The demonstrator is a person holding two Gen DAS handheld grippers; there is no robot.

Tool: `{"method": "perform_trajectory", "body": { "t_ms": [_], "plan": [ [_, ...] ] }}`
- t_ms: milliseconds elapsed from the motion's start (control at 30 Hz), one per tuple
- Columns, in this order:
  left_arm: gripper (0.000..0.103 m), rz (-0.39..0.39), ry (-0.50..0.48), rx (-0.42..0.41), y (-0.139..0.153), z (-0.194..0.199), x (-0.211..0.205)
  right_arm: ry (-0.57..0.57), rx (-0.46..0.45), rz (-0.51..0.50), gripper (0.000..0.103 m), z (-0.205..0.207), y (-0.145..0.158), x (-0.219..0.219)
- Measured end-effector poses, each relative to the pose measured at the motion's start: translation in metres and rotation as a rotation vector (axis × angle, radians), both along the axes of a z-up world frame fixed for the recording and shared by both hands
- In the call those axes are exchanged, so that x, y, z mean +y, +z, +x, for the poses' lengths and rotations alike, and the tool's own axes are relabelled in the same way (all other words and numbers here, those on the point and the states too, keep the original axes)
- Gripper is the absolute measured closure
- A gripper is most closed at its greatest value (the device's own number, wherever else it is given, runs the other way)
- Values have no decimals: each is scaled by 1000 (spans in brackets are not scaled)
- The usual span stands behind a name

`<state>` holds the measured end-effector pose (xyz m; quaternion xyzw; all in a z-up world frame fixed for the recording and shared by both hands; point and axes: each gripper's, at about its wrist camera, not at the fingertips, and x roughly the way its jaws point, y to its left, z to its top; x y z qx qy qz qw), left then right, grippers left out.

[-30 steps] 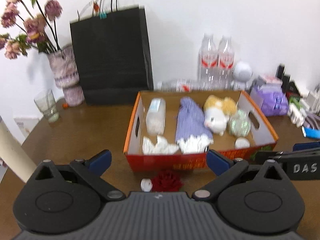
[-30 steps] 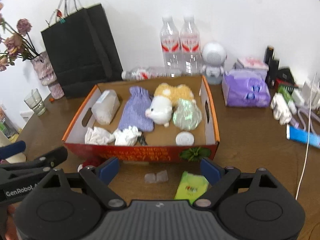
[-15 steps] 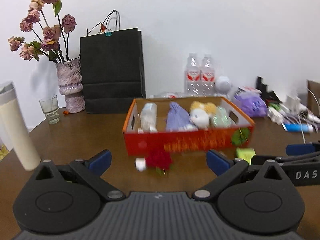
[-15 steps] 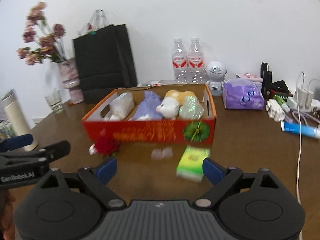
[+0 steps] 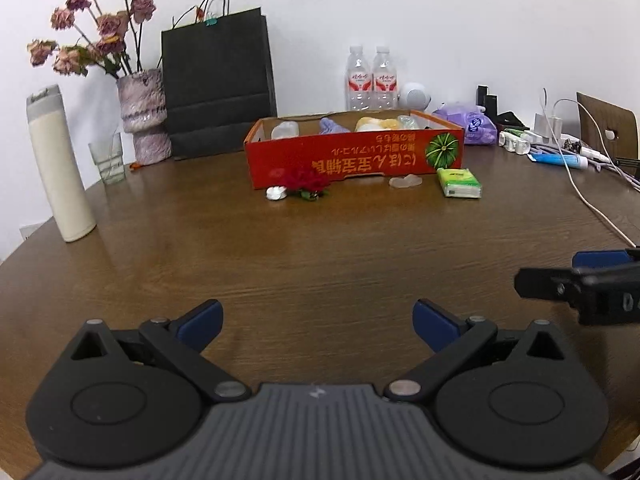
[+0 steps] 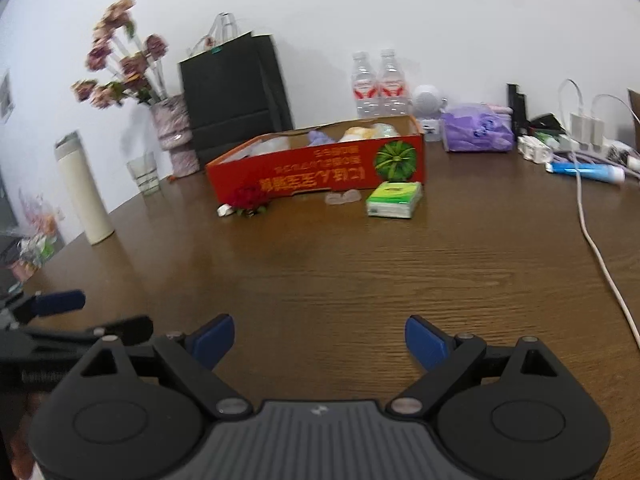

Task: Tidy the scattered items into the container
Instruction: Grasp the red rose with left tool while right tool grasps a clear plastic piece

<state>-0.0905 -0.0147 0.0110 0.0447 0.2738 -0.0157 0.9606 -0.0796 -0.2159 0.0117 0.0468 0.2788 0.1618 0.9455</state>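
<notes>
A red cardboard box [image 5: 352, 160] [image 6: 320, 172] stands far across the brown table, holding a plush toy, a purple pouch and other items. In front of it lie a red flower [image 5: 304, 184] [image 6: 250, 198], a small white piece [image 5: 275, 193], a clear plastic bit [image 5: 406, 181] [image 6: 342, 198] and a green tissue pack [image 5: 458, 183] [image 6: 394, 199]. My left gripper [image 5: 316, 316] is open and empty, low over the near table. My right gripper [image 6: 318, 334] is also open and empty, well short of the items.
A cream flask [image 5: 60, 168], a glass [image 5: 108, 158], a vase of dried roses [image 5: 144, 120] and a black paper bag [image 5: 218, 84] stand left of the box. Two water bottles [image 5: 372, 80], a purple pack [image 6: 478, 134], a blue tube [image 6: 584, 171] and white cables [image 6: 596, 248] crowd the right.
Both grippers have pulled back from the box and dropped lower. The box and loose items now look small and far away. Both stay open and empty.
</notes>
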Motion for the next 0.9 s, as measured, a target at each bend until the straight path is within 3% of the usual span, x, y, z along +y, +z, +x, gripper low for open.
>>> {"method": "perform_trajectory", "body": {
  "t_ms": [133,233,400,567,800,900],
  "plan": [
    [0,-27,8,21,-1,16,6,27,-10,7,15,9,4,6],
    [0,-12,-9,-17,8,36,8,32,-11,3,20,23,8,8],
    [6,-14,-14,-59,22,102,15,54,-23,-27,30,63,14,16],
    [17,-11,-41,22,17,189,7,51,-9,-40,38,125,17,28],
    [15,-11,-17,38,3,251,-4,18,16,-95,41,215,7,45],
    [39,-21,-11,50,0,260,-3,30,39,-112,43,240,0,51]
  ]
}}
